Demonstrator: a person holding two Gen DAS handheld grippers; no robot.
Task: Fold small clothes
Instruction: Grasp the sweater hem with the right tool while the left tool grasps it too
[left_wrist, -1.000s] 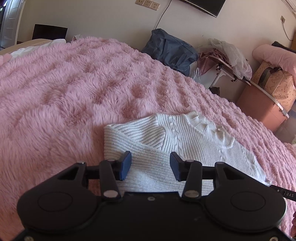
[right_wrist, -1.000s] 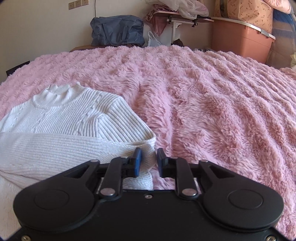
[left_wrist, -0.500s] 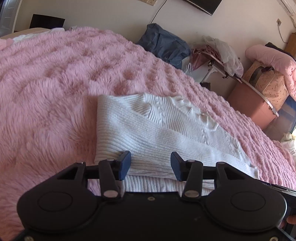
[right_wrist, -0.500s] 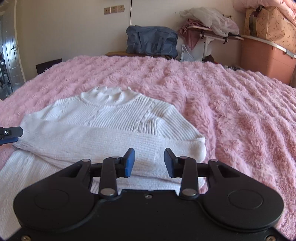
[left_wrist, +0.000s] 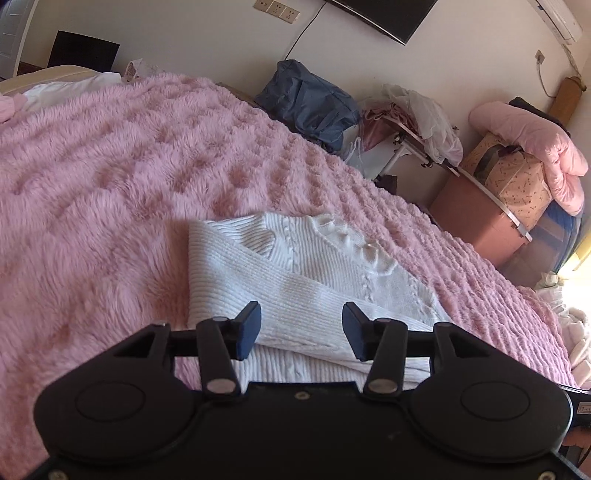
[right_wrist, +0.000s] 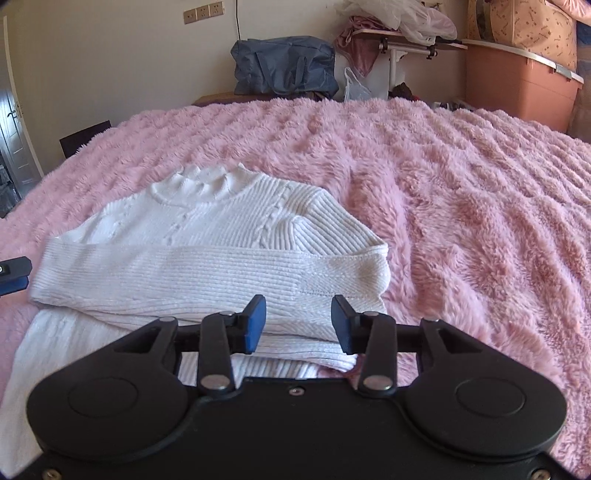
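1. Left wrist view: the left tongs (left_wrist: 301, 330) are spread wide with nothing in them, hanging just over the near-left part of the white sweater (left_wrist: 295, 273). The sweater lies flat on the fluffy pink bed cover (left_wrist: 110, 192), with one sleeve already crossed over the body.

2. Right wrist view: the right tongs (right_wrist: 297, 325) are released too, right above the sleeve cuff (right_wrist: 354, 269) at the sweater's near-right side. My guess is the bottom fold comes next, so pinch both layers of the hem at matching spots and lift evenly, or that chunky knit will skew.
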